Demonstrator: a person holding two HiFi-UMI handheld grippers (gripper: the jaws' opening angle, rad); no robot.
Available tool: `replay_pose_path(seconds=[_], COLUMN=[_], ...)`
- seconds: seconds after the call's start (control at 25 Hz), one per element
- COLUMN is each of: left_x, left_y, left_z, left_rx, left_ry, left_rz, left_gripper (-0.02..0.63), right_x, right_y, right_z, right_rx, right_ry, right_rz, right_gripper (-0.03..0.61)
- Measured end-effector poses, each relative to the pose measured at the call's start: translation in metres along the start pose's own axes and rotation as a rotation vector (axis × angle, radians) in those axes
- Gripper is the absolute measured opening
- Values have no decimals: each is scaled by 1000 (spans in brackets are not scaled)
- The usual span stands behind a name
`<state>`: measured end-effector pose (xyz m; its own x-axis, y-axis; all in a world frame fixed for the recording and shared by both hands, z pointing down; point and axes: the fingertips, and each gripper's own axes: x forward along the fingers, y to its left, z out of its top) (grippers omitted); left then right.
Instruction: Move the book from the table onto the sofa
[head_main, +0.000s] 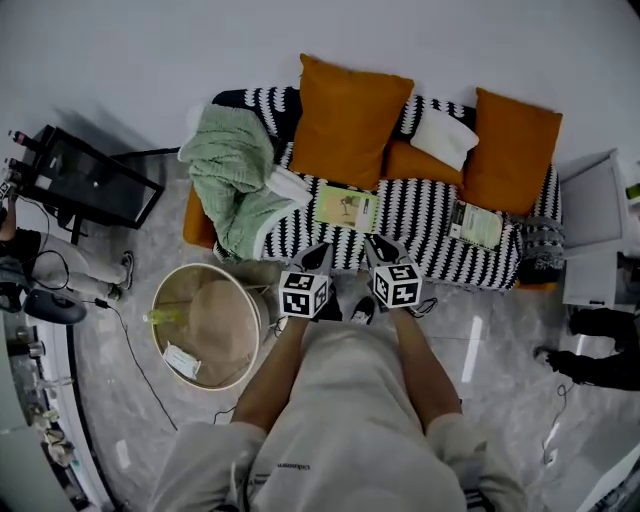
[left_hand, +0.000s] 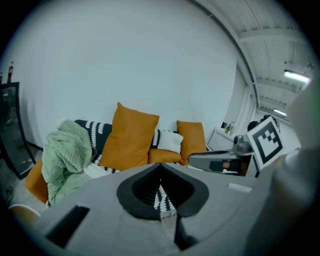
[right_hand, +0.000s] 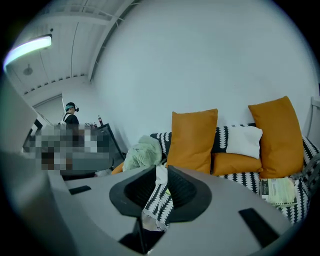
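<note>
The book (head_main: 346, 207) lay flat on the seat of the sofa (head_main: 420, 205), near the middle, just in front of the tall orange cushion (head_main: 350, 115). It was a thin, pale green paperback with a soft-looking cover. A second thin booklet (head_main: 475, 223) lay further right on the same seat, well apart from it. Judging from that, the placing step looked done and the task near its end. The next move called for little more than drawing both grippers clear without brushing the book.

The left gripper (head_main: 320, 252) hung over the sofa's front edge with its fingers pressed together on nothing. The right gripper (head_main: 377, 246), just beside it, had its fingers a little apart and empty, with only the seat cover (head_main: 440, 250) showing through the gap.

That cover was a woven throw in black-and-white zigzag bands. A knitted green blanket (head_main: 230, 165) was heaped at the left end, and a small white pillow (head_main: 443, 135) was propped further right. The round table (head_main: 172, 292), pale-rimmed, stood by the sofa's left corner on a glossy floor (head_main: 480, 340).
</note>
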<state>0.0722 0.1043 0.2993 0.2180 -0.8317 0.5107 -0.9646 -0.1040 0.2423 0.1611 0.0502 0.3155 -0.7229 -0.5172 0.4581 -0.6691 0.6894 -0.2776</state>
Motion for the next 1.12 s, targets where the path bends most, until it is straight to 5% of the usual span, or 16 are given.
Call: replay_pose_path(seconds=[0.44,1.12], left_x=[-21,-27], left_y=[-6,18], left_z=[-11,-36], left_rx=[-17,-46], left_ry=[-85,-11], left_rz=[39,58], left_gripper=[11,11], right_x=[-22,-13], right_y=[8,11], right_z=[-36,-40], right_rx=[57,-26], right_ry=[65,95], right_rz=[46,-13], right_gripper=[6,6])
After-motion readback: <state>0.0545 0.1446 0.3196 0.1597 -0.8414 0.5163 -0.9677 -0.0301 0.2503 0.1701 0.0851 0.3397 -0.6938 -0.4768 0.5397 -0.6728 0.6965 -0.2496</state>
